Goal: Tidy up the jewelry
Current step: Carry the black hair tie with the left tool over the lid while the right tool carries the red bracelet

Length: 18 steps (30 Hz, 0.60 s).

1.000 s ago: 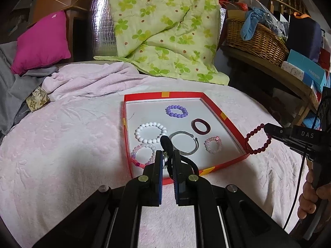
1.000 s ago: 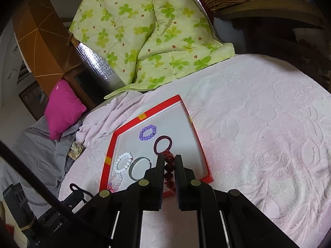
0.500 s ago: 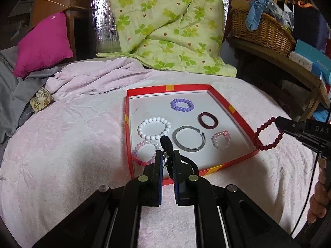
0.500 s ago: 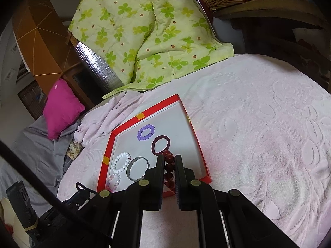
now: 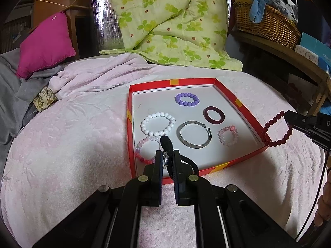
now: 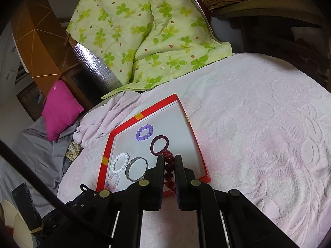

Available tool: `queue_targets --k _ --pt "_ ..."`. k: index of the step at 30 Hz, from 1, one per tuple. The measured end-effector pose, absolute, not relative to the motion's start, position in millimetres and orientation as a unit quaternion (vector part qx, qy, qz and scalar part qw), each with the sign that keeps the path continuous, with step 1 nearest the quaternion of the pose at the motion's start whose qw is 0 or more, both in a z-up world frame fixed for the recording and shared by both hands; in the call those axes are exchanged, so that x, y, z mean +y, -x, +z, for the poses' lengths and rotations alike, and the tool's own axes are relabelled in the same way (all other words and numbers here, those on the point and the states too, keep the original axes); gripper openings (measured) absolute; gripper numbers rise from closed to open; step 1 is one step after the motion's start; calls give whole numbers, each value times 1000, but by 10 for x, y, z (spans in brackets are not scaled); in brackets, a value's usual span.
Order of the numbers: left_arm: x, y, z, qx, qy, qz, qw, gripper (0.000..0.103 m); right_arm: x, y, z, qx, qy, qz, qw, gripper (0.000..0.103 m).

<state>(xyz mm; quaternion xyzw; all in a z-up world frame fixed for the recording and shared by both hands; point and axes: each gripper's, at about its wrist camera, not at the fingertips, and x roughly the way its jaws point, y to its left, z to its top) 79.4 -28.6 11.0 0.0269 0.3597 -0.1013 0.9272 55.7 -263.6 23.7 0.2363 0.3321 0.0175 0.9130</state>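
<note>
A red-rimmed tray (image 5: pixel 242 105) with a white floor lies on the pink bedspread and holds several bracelets: purple beads (image 5: pixel 187 99), white beads (image 5: pixel 157 124), a silver cuff (image 5: pixel 195 137), a dark red ring (image 5: pixel 214 114), small pink beads (image 5: pixel 227 135). My left gripper (image 5: pixel 167 158) is shut on a black cord bracelet (image 5: pixel 166 142) with a silver charm, above the tray's near edge. My right gripper (image 6: pixel 167 162) is shut on a dark red bead bracelet (image 6: pixel 168 171), which hangs by the tray's right corner in the left wrist view (image 5: pixel 278 130).
A green clover quilt (image 5: pixel 171 20), a magenta pillow (image 5: pixel 44 43) and grey cloth (image 5: pixel 12 88) lie behind and left of the tray. A wicker basket (image 5: pixel 266 20) stands on a wooden shelf at the right. The pink bedspread (image 6: pixel 258 134) spreads right of the tray.
The left gripper has shifted so the tray sits more central and a little closer. The right gripper with the red bead bracelet has stayed at the tray's right corner.
</note>
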Motion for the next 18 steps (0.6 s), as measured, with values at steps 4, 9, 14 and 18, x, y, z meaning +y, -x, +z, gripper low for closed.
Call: queue_targets --k 4,9,14,18 --pt "-298 -804 110 361 -26 -102 927 9 -2639 -558 241 330 -238 18 913 10" --pt "-316 -823 105 362 -26 -102 926 9 -2633 -565 236 331 -239 18 913 10" --pt "-328 -850 96 366 -23 -102 925 9 -2609 -613 215 334 -237 21 912 10" --pt "-344 -879 86 368 -22 -104 924 9 -2600 -660 196 336 -237 19 911 10"
